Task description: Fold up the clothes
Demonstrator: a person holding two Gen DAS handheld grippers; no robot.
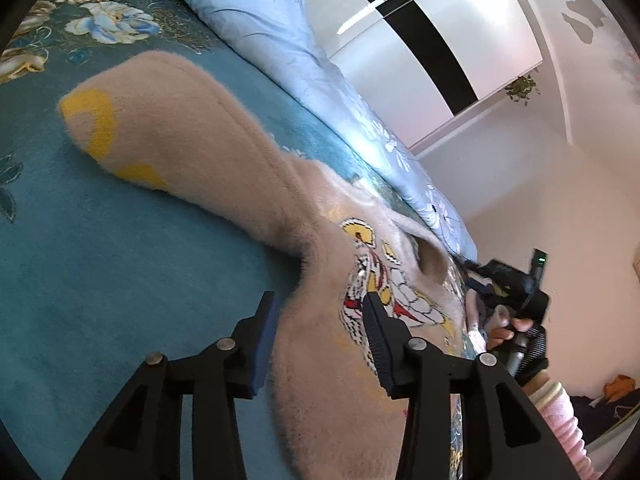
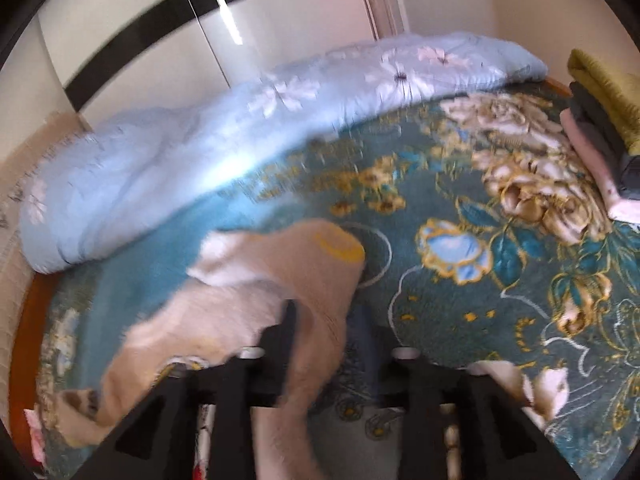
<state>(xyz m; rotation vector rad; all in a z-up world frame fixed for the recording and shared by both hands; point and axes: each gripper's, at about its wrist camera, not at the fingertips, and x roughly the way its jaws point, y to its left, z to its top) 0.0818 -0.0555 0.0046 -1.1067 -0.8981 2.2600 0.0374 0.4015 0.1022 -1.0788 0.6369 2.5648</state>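
Observation:
A fuzzy beige sweater (image 1: 224,148) with yellow cuff marks and a cartoon print lies on the teal floral bedspread (image 1: 80,248). My left gripper (image 1: 320,312) has its jaws spread, with the sweater's hem edge between them, and they do not look closed on it. In the right wrist view, which is blurred, the sweater (image 2: 248,312) drapes between the jaws of my right gripper (image 2: 324,320), which look spread. The right gripper also shows in the left wrist view (image 1: 500,280), at the sweater's far edge.
A light blue floral quilt (image 2: 200,148) lies bunched along the far side of the bed by white wardrobe doors (image 1: 460,40). A stack of folded clothes (image 2: 600,128) sits at the bed's right corner. More clothes lie at the bed's edge (image 2: 36,432).

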